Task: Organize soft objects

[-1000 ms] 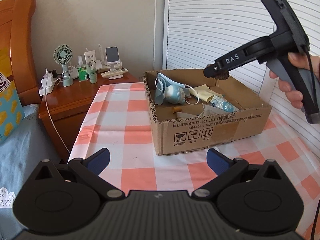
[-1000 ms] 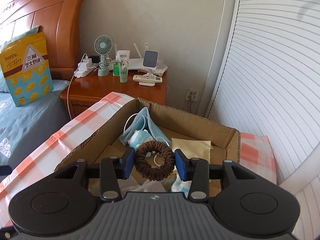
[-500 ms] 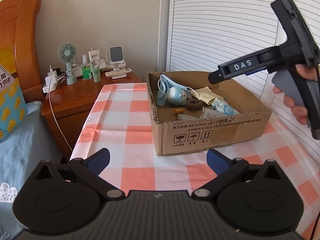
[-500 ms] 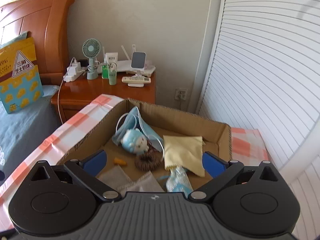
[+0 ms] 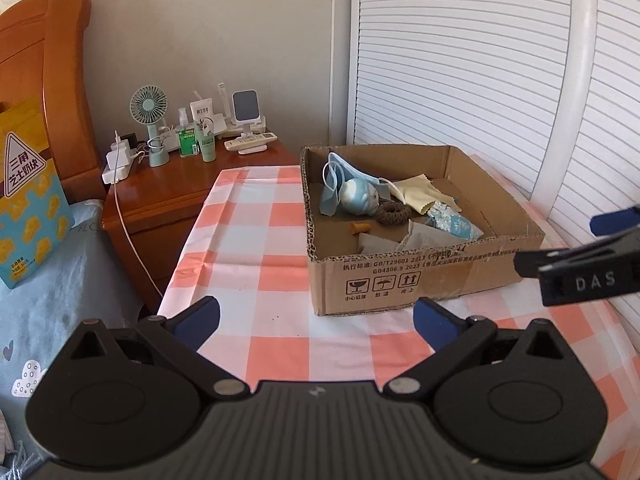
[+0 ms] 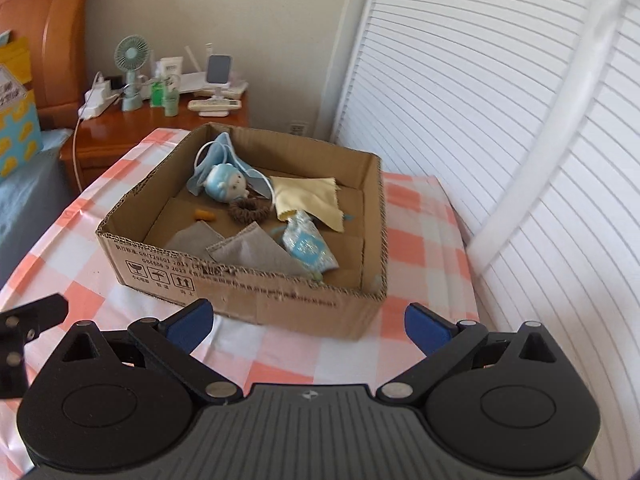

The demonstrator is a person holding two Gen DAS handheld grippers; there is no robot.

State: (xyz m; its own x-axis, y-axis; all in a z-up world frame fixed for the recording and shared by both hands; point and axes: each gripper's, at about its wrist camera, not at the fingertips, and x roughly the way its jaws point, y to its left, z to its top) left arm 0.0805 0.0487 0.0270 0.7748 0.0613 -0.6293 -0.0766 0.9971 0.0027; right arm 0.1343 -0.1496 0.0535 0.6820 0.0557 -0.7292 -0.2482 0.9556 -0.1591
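A cardboard box [image 5: 424,280] [image 6: 248,292] stands on the checked table. In it lie a brown hair scrunchie [image 5: 394,213] [image 6: 250,211], a blue plush doll [image 5: 358,196] [image 6: 224,179], a blue face mask [image 5: 336,178], a yellow cloth [image 6: 310,196], grey cloths [image 6: 248,250] and a blue packet [image 6: 308,248]. My left gripper [image 5: 316,320] is open and empty, in front of the box. My right gripper [image 6: 306,322] is open and empty, just before the box's near wall; it shows at the right edge of the left wrist view [image 5: 580,268].
A wooden nightstand [image 5: 168,196] with a small fan [image 5: 150,124], bottles and a phone stand is at the back left. A bed with a yellow bag [image 5: 28,200] lies left. White louvred doors [image 5: 480,72] stand behind and right of the table [image 5: 256,248].
My right gripper opened and let the scrunchie fall into the box, then drew back and down, away from the box. My left gripper stayed open and pulled back slightly.
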